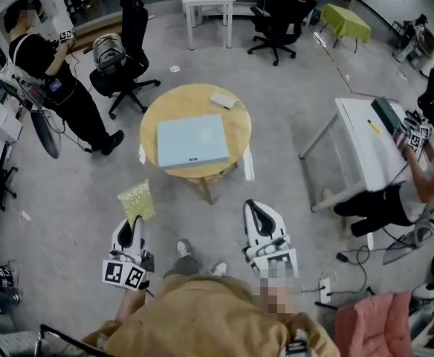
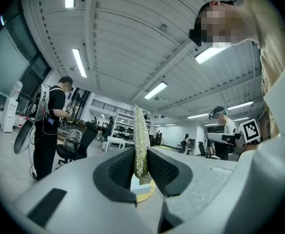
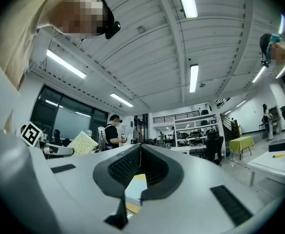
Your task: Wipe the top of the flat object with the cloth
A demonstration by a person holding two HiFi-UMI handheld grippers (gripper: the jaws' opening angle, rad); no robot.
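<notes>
A light blue flat object [image 1: 191,141] lies on a round wooden table [image 1: 195,97] ahead of me. My left gripper [image 1: 130,233] is low at the left, short of the table, shut on a yellow-green cloth [image 1: 137,201]. In the left gripper view the cloth [image 2: 140,145] stands upright, pinched between the dark pads [image 2: 122,168]. My right gripper [image 1: 258,218] is beside it, also short of the table, with its jaw tips together and nothing held. Below the jaws in the right gripper view I see a bit of the blue object [image 3: 135,186], and the cloth [image 3: 83,143] at the left.
A small white item [image 1: 222,100] lies on the table's far side. A person in black [image 1: 50,69] stands at the left near an office chair [image 1: 124,58]. At the right, another person leans at a white table [image 1: 358,143]. A power strip [image 1: 325,288] lies on the floor.
</notes>
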